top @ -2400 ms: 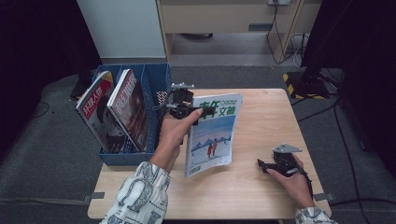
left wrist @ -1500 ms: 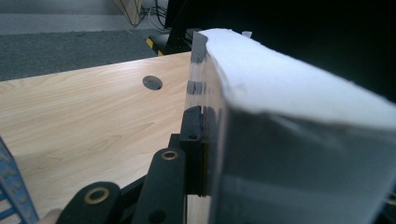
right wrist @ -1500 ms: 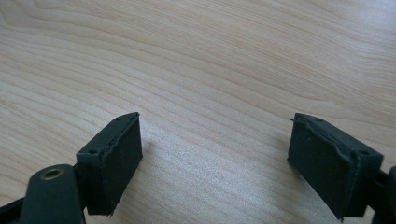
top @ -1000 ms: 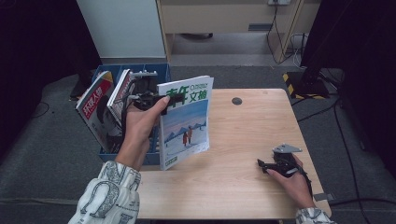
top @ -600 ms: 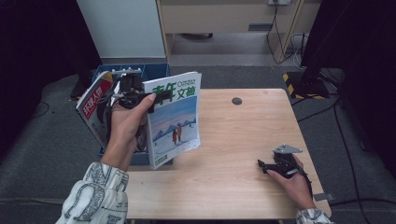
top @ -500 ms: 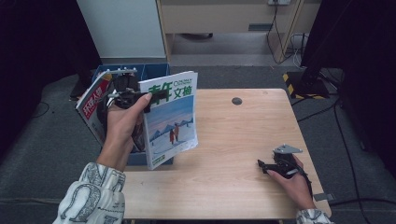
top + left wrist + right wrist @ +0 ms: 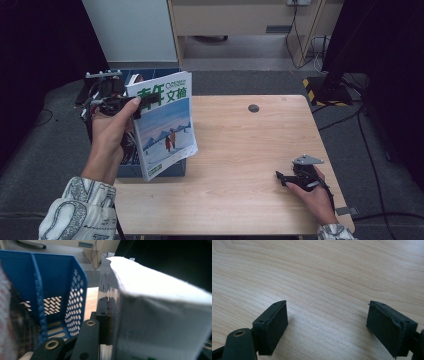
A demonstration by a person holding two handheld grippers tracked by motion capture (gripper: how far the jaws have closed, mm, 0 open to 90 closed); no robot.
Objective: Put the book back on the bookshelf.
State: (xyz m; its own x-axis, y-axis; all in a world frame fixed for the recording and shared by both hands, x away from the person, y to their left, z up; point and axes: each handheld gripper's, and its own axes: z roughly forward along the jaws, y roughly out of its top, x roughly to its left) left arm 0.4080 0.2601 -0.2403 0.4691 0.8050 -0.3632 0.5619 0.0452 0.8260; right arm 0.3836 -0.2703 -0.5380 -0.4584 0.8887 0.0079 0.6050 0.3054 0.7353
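- High view, left of frame: left gripper (image 7: 117, 100) clamped on top edge of magazine (image 7: 165, 125), jaws closed tight on the pages.
- Magazine held upright, long axis near vertical, hanging over blue bin (image 7: 57, 285) at the table's left edge; open compartment just beside and below, so probably a lowering move next.
- Lower right of frame: right gripper (image 7: 300, 176) resting on table (image 7: 240, 150), jaws spread wide, nothing between, well apart from magazine.
- Beyond: pale wood surface, grey floor, cables, dark surroundings.
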